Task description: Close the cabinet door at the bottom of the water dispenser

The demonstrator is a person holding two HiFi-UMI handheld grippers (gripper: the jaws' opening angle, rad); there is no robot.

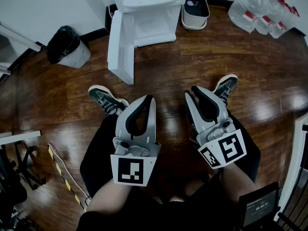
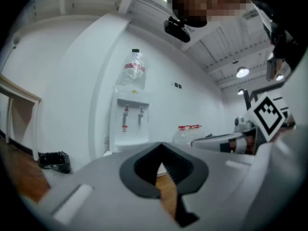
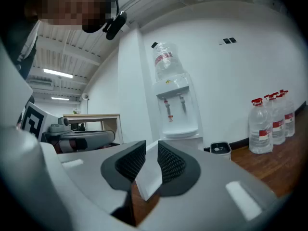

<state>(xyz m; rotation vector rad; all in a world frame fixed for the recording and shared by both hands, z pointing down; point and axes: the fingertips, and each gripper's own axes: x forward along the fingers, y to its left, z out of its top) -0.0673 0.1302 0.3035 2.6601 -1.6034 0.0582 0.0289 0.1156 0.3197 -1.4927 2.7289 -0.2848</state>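
The white water dispenser (image 1: 147,8) stands against the far wall with a bottle on top (image 3: 165,61). Its bottom cabinet door (image 1: 119,49) hangs open, swung out toward me on the left side. Both grippers are held low over my lap, well short of the door. My left gripper (image 1: 148,99) is shut with its tips meeting and nothing in it; the left gripper view shows the dispenser (image 2: 130,121) far ahead. My right gripper (image 1: 193,91) has a narrow gap between its pads (image 3: 171,165) and holds nothing; the open door (image 3: 149,174) shows beyond that gap.
A bin with a black bag (image 1: 67,47) stands left of the dispenser and a white bin (image 1: 195,12) right of it. Several large water bottles (image 1: 262,11) sit at the far right. My shoes (image 1: 107,100) rest on the wooden floor. A striped cable (image 1: 62,172) lies at the left.
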